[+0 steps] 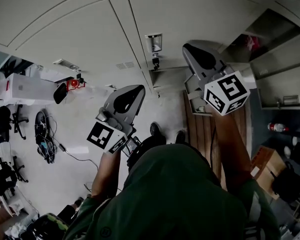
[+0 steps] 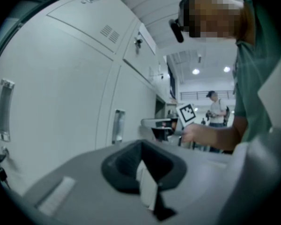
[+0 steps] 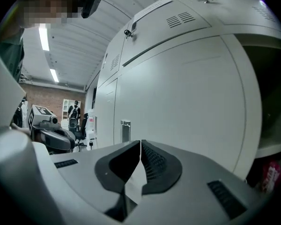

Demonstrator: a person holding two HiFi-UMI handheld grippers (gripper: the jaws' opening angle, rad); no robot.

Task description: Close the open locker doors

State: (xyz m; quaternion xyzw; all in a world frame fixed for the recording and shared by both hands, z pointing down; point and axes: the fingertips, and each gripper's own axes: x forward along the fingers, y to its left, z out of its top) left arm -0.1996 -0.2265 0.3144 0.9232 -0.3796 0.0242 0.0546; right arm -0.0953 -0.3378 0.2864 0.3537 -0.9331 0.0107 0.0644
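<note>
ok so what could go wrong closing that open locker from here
The right gripper is shut on nothing, so it can only push and may skid off the smooth door panel ahead. The pink item seems to sit near the front of the open locker and might jam a closing door.

The open locker (image 1: 277, 44) runs off the head view's right edge, so its far side does not show. A pink-red thing (image 1: 252, 43) inside the open locker is too blurred to name; the right gripper view's lens rim cuts it off. Left of the open locker, something small and dark (image 1: 155, 62) hangs under a closed door's handle, too small to identify. Below the open locker, the person's green shirt (image 1: 185, 194) hides the floor.
</note>
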